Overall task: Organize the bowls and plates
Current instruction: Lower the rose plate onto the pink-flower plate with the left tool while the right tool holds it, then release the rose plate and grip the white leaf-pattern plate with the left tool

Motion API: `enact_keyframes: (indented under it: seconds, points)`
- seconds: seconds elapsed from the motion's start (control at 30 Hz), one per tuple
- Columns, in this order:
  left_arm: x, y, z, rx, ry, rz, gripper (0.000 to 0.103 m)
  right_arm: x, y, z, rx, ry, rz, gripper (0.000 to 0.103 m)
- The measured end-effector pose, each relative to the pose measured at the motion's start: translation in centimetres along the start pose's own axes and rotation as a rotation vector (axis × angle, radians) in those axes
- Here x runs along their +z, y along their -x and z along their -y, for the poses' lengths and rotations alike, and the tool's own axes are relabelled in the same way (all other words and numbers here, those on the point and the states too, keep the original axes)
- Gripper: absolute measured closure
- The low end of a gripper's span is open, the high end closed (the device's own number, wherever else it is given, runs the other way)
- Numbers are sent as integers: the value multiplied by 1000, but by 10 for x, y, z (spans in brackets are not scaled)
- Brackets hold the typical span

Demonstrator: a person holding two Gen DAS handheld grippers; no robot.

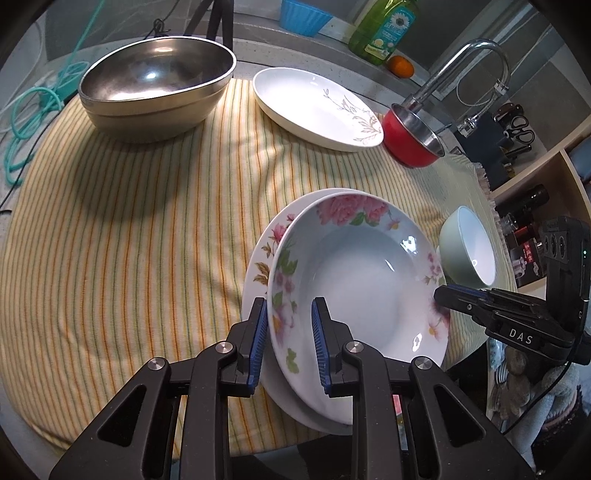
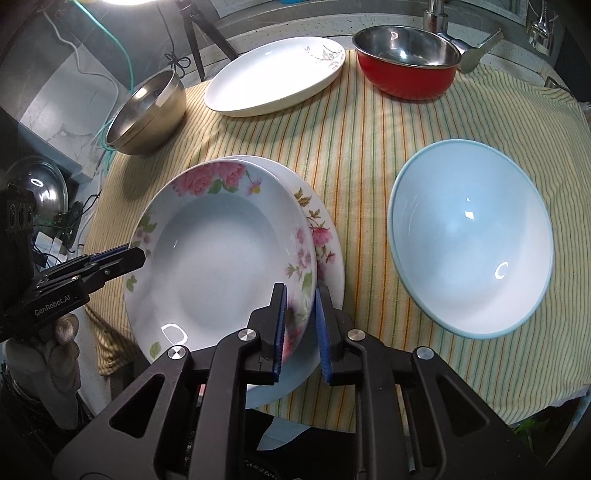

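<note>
A pink-flowered deep plate (image 1: 354, 291) (image 2: 225, 266) sits on a flat flowered plate (image 1: 266, 254) (image 2: 325, 236) near the table's front edge. My left gripper (image 1: 288, 325) is open, its jaws straddling the deep plate's left rim. My right gripper (image 2: 299, 314) is open, its jaws astride the deep plate's right rim, and shows in the left wrist view (image 1: 454, 295). A white oval plate (image 1: 317, 107) (image 2: 273, 74), a steel bowl (image 1: 155, 85) (image 2: 147, 114), a red bowl (image 1: 413, 136) (image 2: 406, 62) and a pale blue-green bowl (image 1: 469, 247) (image 2: 472, 243) stand around.
A yellow striped cloth (image 1: 129, 229) (image 2: 369, 147) covers the round table. A tap (image 1: 476, 62), a green bottle (image 1: 384, 29) and an orange (image 1: 400, 66) are at the back. Shelves with dark items (image 1: 524, 221) stand on the right.
</note>
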State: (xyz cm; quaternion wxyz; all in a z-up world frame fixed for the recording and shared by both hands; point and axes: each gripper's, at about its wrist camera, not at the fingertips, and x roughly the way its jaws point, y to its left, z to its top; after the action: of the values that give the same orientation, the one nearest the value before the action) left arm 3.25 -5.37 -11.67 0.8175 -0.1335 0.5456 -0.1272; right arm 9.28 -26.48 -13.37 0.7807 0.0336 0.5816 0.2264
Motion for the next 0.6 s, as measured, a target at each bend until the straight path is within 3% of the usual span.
enact_keyframes:
  seconds: [0.17,0.27,0.33,0.43,0.6]
  points:
    - [4,6,0,2,-8,19,82,1,8,-3,-2,9,34,78]
    - [7,9,0,-3,-8,29,80,4,14,-4,-7,16,60,65]
    - [11,11,1,-3,-16,35,79,7,19,-5,1,13,84,52]
    - [18,14,1,-7,-30,43,76,13,25,-4,31,-4,110,42]
    - [40,18,0,-9,-58,56,71,30,33,-3,64,-42,153,41]
